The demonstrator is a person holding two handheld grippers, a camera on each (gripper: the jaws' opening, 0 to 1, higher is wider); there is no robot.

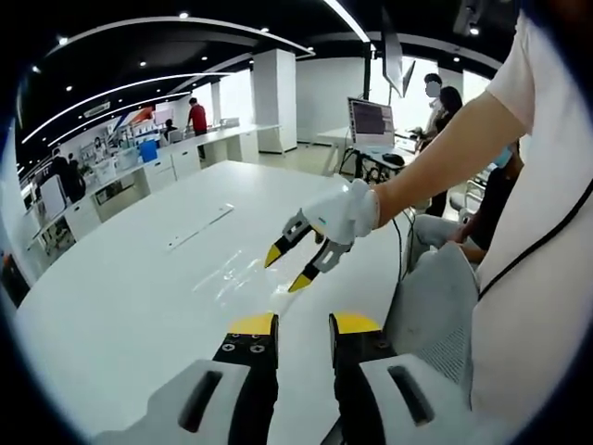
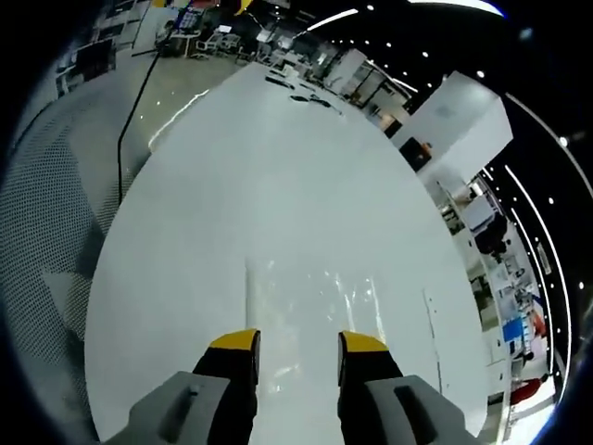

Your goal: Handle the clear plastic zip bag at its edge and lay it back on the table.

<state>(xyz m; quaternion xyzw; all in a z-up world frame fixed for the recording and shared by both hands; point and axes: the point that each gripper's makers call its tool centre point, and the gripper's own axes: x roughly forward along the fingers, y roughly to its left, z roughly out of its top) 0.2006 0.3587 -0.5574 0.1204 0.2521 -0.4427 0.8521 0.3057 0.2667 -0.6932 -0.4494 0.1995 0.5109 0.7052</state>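
The clear plastic zip bag [image 1: 236, 271] lay flat on the white table [image 1: 120, 297], showing as little more than faint glints and creases. In the right gripper view the bag [image 2: 310, 301] sat just beyond the yellow jaw tips, one long straight edge running away from the left jaw.

The right gripper [image 1: 289, 267] hovered just beside the bag's near edge, its jaws parted and nothing between them; the right gripper's own view [image 2: 296, 341] showed the same gap, with bare table and bag surface visible through it. The left gripper [image 1: 303, 324] hung nearer the person than the bag, jaws also apart and empty.

Judged from this, the bag rested untouched on the table: either the edge grasp was not yet made or the bag was already laid back, and the pictures alone could not settle which. With the right gripper spread and poised at the bag's edge, a grasp seemed the likelier step left.

Hard to make out: the bag's full outline, its zip strip and which edge was the sealed one, since the film was nearly invisible against the white top. Whether the right jaw tips touched the film could not be told. A flat white strip [image 1: 199, 226] lay beyond the bag.
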